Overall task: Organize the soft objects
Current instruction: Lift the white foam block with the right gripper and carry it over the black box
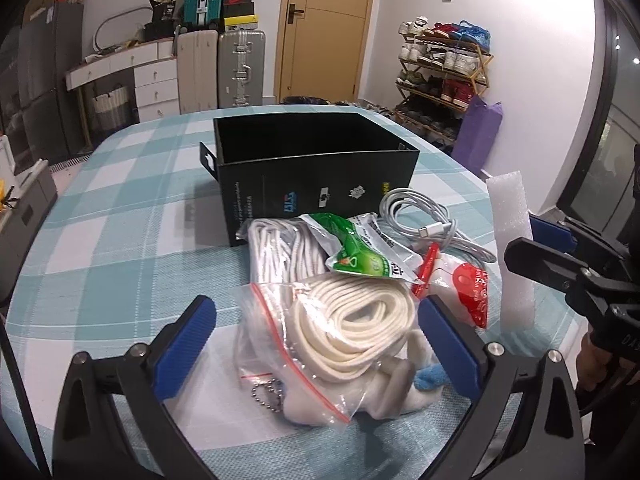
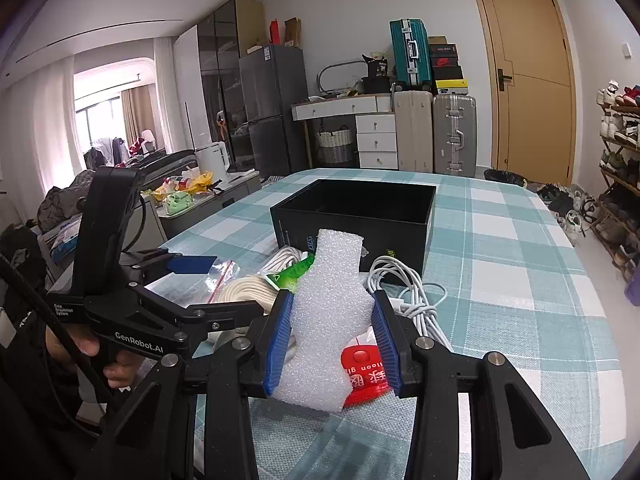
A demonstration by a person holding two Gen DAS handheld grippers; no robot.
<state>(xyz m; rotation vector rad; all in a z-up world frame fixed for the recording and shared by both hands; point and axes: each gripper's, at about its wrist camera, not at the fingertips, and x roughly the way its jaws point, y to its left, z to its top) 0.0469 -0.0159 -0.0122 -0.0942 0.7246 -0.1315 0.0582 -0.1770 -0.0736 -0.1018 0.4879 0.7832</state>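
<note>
A pile of soft things lies on the checked tablecloth in front of an open black box (image 1: 316, 176) (image 2: 360, 216). My left gripper (image 1: 316, 316) is open around a clear zip bag holding a coiled cream rope (image 1: 352, 320), low over the table. Behind it lie a bag of white cord (image 1: 280, 248), a green packet (image 1: 356, 252), a white charging cable (image 1: 424, 220) (image 2: 404, 288) and a red-printed bag (image 1: 472, 292) (image 2: 362, 376). My right gripper (image 2: 332, 324) is shut on a white foam strip (image 2: 324, 320) (image 1: 512, 240), held upright above the pile.
The table (image 2: 500, 280) carries a teal and white checked cloth. Suitcases (image 1: 240, 68), a white drawer desk and a wooden door (image 1: 320, 32) stand beyond it. A shoe rack (image 1: 440, 68) stands at the right. A side table with clutter (image 2: 184, 192) is at the left.
</note>
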